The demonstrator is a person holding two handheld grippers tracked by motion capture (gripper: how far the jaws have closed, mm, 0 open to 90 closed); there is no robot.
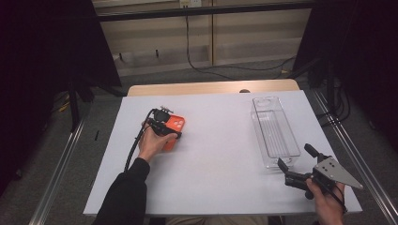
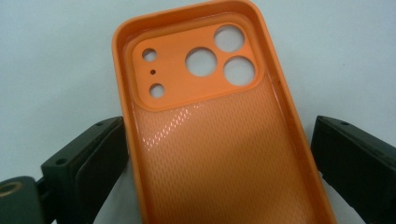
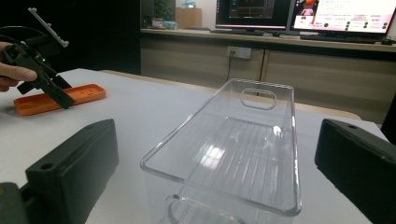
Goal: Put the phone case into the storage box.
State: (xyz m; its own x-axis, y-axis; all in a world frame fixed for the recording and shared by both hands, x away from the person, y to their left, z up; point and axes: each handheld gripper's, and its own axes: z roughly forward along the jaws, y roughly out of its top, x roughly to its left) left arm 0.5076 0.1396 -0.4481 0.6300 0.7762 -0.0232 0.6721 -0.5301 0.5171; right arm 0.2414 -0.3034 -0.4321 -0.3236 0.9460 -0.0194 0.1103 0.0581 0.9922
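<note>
In the left gripper view the two black jaws stand wide apart on either side of an orange phone case (image 2: 219,135). The case lies between them with its open inside facing up, and neither jaw presses its rim: a sliver of white shows beside the left jaw and a clear gap beside the right one. The camera cut-outs sit at the case's far end, away from the jaws.

From the high view the left gripper (image 1: 165,127) sits over the case (image 1: 175,124) on the left half of the white surface (image 1: 211,154), held by the person's left hand (image 1: 151,143), with a black sleeve behind it and a black cable trailing back toward the near edge.

In the right gripper view the jaws are likewise spread wide and hold nothing. Between them, a little ahead, stands a clear plastic bin (image 3: 233,149), long and narrow, empty, with a handle slot in its far end wall. Far off at the left of that view lie the orange case (image 3: 58,99) and the left gripper (image 3: 44,77).

The high view puts the right gripper (image 1: 294,164) near the surface's near right corner, in the right hand (image 1: 326,201), its grey three-cornered plate on top, its jaws just short of the bin's (image 1: 274,131) near end. Bin and case lie well apart.
</note>
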